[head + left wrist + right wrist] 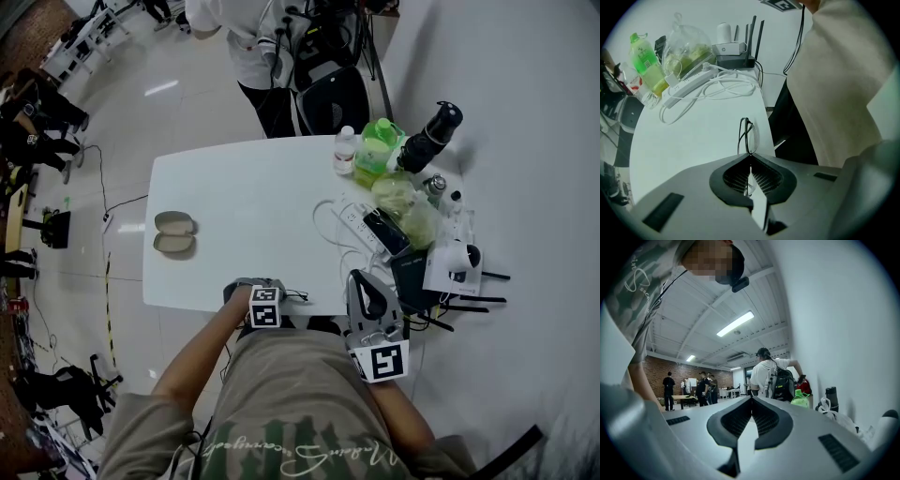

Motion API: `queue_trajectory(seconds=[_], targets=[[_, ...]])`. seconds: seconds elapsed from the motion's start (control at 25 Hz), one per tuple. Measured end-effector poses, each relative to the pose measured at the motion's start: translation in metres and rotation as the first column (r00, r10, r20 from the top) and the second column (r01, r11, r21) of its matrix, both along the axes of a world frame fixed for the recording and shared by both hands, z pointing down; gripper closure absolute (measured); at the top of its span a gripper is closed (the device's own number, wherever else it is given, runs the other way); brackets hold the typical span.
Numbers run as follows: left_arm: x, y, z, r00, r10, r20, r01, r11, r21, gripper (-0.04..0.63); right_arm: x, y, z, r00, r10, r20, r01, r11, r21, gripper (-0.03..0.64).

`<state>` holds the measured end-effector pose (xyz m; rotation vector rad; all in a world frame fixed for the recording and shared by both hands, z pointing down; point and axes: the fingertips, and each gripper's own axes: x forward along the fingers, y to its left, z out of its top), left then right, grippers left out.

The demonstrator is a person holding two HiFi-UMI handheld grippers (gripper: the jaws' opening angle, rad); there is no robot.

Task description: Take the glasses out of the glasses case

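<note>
Left gripper (pixel 750 158) first: jaws pressed together, clamped on the thin dark frame of the glasses (pixel 748 136). Pinched at the near end of the frame, with the rest poking straight forward past the jaw tips. Held edge-on, lenses upright. Carried just over the near edge of the white table (pixel 244 183), close to the person's trousers. Cannot tell whether touching the tabletop or lifted off it.

Well apart from that grip, toward the table's left end: the glasses case (pixel 174 233), lying open, two oval halves side by side, hollow sides up.

Then the right gripper (pixel 751 399): jaws together, tips meeting, nothing between them. Held at the table's near edge too, further toward its right end, tilted up and aimed across the table into the room.

Along the table's right end, ahead of the held lenses: a white power strip (pixel 686 84) with loops of white cable, a black router (pixel 736 60) with upright antennas, and a green bottle (pixel 647 61) beside a clear bag. Beyond the table's far edge: a person (pixel 272 56) in a white top, standing with a dark backpack.
</note>
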<state>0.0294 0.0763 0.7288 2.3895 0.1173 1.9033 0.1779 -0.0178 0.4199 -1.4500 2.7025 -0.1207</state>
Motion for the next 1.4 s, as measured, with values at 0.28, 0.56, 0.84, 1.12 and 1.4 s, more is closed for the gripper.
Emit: queue_trajectory(seconds=[0.28, 0.56, 0.84, 1.12, 1.4], targets=[[0.013, 0.0, -0.003, 1.0, -0.002, -0.02, 0.002, 1.0, 0.009, 0.577, 0.0, -0.001, 0.002, 1.0, -0.004, 0.008, 0.004, 1.0, -0.006, 0.604], [0.023, -0.007, -0.01, 0.998, -0.042, -0.056, 0.042, 0.999, -0.013, 0.578, 0.004, -0.002, -0.003, 1.0, 0.012, 0.023, -0.012, 1.0, -0.002, 0.605], [0.034, -0.008, -0.012, 0.998, -0.022, -0.06, 0.02, 0.999, -0.038, 0.577, 0.015, -0.002, -0.005, 0.998, 0.053, 0.039, -0.053, 0.999, -0.006, 0.604], [0.05, -0.002, -0.013, 0.997, 0.01, -0.074, -0.013, 0.999, -0.052, 0.577, 0.025, 0.001, -0.015, 0.994, 0.088, 0.058, -0.089, 0.996, 0.028, 0.604], [0.066, 0.002, -0.007, 0.998, -0.001, -0.067, -0.006, 0.995, -0.104, 0.577, 0.032, 0.006, -0.008, 0.993, 0.104, 0.047, -0.105, 0.994, 0.007, 0.604]])
